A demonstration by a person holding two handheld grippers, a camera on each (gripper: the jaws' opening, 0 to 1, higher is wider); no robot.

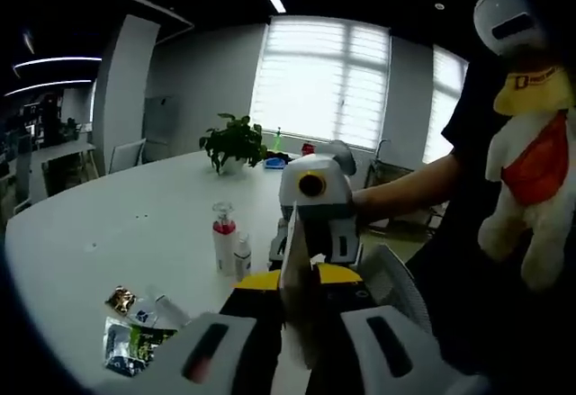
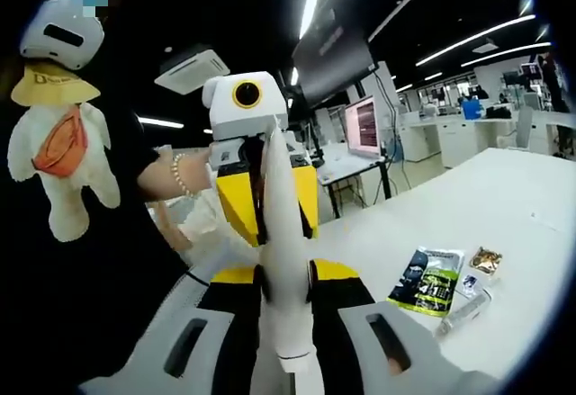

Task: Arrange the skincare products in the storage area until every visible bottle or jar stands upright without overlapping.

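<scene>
You have one white tube (image 2: 281,260) clamped between both tongs. Ahead of the left tongs stand two bottles (image 1: 224,237). Beside them lie three sachets (image 1: 135,336).

The desk (image 1: 135,215) is plain white. A white tube (image 2: 281,233) sits between grey, black and yellow jaws. One bottle (image 1: 223,244) is white with a red band. The sachet (image 2: 427,280) is dark with green print. The plush toy (image 2: 61,148) is cream with an orange bag.
</scene>
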